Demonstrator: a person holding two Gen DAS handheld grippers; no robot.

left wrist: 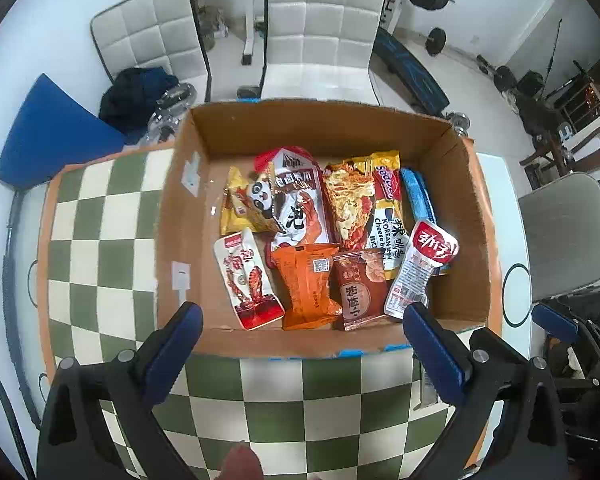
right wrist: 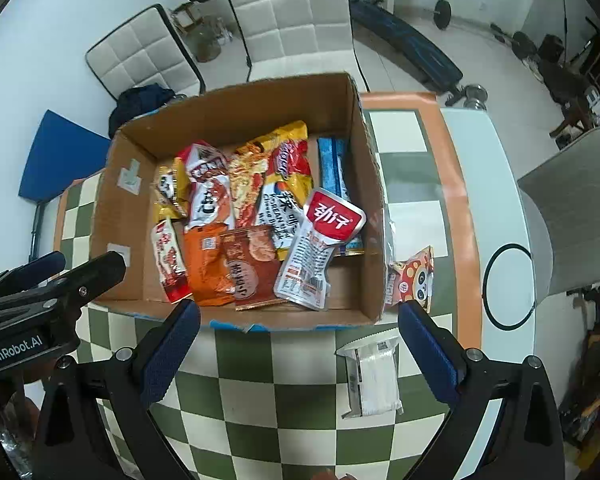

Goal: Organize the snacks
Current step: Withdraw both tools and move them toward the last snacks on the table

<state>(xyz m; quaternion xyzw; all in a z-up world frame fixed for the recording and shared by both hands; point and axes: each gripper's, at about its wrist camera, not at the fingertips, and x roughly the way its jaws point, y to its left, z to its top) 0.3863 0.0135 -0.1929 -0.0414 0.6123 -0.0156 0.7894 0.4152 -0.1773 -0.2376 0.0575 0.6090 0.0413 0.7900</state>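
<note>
A home gym corner with white padded chairs (left wrist: pixel 324 28) and barbells sits behind a table (left wrist: pixel 100 240) covered in a green-and-cream checked cloth. On it stands an open cardboard box (left wrist: pixel 180 216), already holding most of the snacks in rough rows: a yellow panda packet (left wrist: pixel 246 204), a white-and-red crab packet (left wrist: pixel 300 200), a Korean cheese noodle bag (left wrist: pixel 384 208), a blue packet (left wrist: pixel 418 194), an orange packet (left wrist: pixel 308 284), a brown packet (left wrist: pixel 358 288), a red chicken-feet packet (left wrist: pixel 248 280) and a silver pouch with a red top (left wrist: pixel 420 268) leaning at the right.

The job looks nearly done. The left claw (left wrist: pixel 300 344) hangs with its fingers apart and empty over the near edge of the box. The right claw (right wrist: pixel 300 344) is likewise spread wide, holding nothing.

Only the right wrist view shows what is left: a white wrapped snack (right wrist: pixel 374 376) lying on the cloth between that claw's fingers, near the box, and a small red panda packet (right wrist: pixel 412 280) just outside the box's right wall. The left view barely shows that side of the table.
</note>
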